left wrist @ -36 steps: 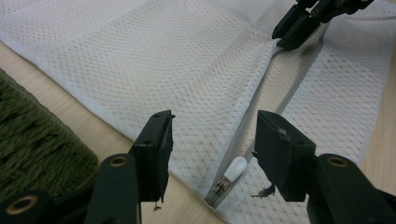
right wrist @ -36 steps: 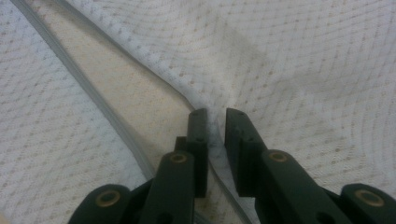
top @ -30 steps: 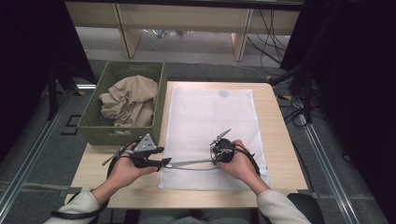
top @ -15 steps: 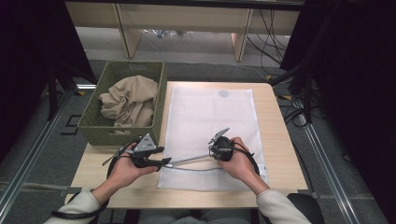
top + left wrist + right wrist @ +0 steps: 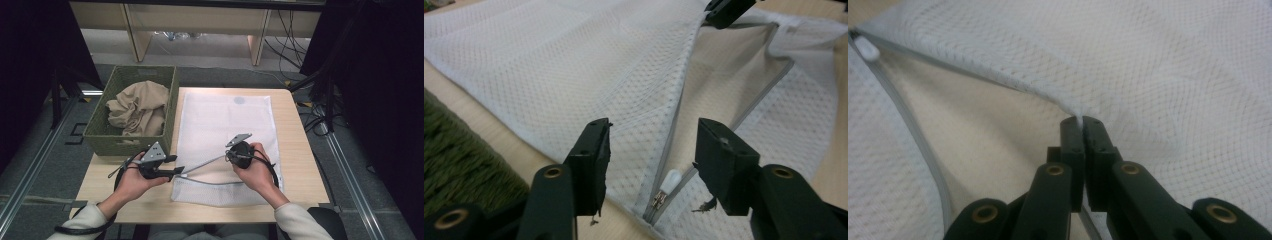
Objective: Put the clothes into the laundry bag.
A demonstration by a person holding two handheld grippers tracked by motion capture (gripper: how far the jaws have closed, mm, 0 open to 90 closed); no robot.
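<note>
Right gripper view: my right claw (image 5: pixel 1082 121) is clamped on the mesh bag's (image 5: pixel 1158 60) upper zipper edge; my left claw (image 5: pixel 651 145) gapes around the zipper pull (image 5: pixel 670 180).

High view overhead facing forward-down, both gripper views close, sharing the mesh bag (image 5: pixel 225 135) opening.

1 mesh bag (image 5: pixel 225 130), 1 basket (image 5: pixel 100 142), 1 cloth (image 5: pixel 137 107), 2 grippers (image 5: pixel 172 172) (image 5: pixel 231 159).
</note>
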